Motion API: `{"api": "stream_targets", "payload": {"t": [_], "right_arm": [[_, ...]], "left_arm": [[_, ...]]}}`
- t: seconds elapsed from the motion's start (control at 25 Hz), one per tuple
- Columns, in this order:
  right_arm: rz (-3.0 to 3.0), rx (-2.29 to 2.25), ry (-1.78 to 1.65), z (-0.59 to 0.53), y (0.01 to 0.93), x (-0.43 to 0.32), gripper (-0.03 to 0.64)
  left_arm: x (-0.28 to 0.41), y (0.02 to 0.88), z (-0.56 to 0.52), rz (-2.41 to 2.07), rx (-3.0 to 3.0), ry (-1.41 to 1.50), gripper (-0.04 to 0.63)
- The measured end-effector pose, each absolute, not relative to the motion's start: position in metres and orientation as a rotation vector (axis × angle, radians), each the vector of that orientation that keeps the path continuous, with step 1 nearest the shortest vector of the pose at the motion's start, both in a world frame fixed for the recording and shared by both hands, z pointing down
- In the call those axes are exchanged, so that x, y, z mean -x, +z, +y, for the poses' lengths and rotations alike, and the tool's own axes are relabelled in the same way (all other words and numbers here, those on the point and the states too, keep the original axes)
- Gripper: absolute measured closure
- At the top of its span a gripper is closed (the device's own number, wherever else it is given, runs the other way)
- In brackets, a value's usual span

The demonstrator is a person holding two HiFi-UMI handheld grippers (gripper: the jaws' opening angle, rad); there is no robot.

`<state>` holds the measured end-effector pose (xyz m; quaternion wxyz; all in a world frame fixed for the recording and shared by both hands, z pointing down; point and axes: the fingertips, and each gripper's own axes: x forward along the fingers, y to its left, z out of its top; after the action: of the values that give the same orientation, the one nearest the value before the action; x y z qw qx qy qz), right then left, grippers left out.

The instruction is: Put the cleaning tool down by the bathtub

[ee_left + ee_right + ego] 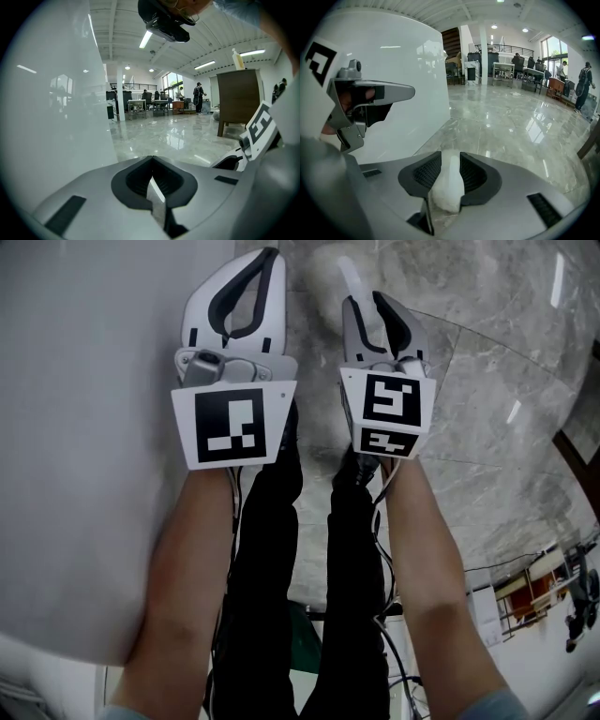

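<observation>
Your right gripper (367,304) is opening its jaws around the white cleaning tool (447,180), poised over the floor (487,381) just beside the bathtub (94,427), while your left gripper (262,261) is closed on nothing, so letting go before the tool rests could make it drop and skid away.

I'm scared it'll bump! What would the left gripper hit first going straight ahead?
Probably nothing near: the left gripper points over open marble floor, the white bathtub just beside it. Depth is unclear.
</observation>
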<state>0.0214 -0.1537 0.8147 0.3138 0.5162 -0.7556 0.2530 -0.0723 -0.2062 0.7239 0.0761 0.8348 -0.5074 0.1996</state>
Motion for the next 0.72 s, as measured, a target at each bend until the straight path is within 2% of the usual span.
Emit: {"api": "stream_targets", "payload": {"t": [0.4, 0.72], "right_arm": [[-1.999, -1.384, 0.668, -0.147, 0.801, -0.022, 0.495], [-2.061, -1.469, 0.601, -0.157, 0.736, -0.030, 0.512]], "left_arm": [[0.069, 0.713, -0.204, -1.528, -2.512, 0.578, 0.580], [0.057, 0.669, -0.202, -1.560, -2.522, 0.511, 0.580]]}}
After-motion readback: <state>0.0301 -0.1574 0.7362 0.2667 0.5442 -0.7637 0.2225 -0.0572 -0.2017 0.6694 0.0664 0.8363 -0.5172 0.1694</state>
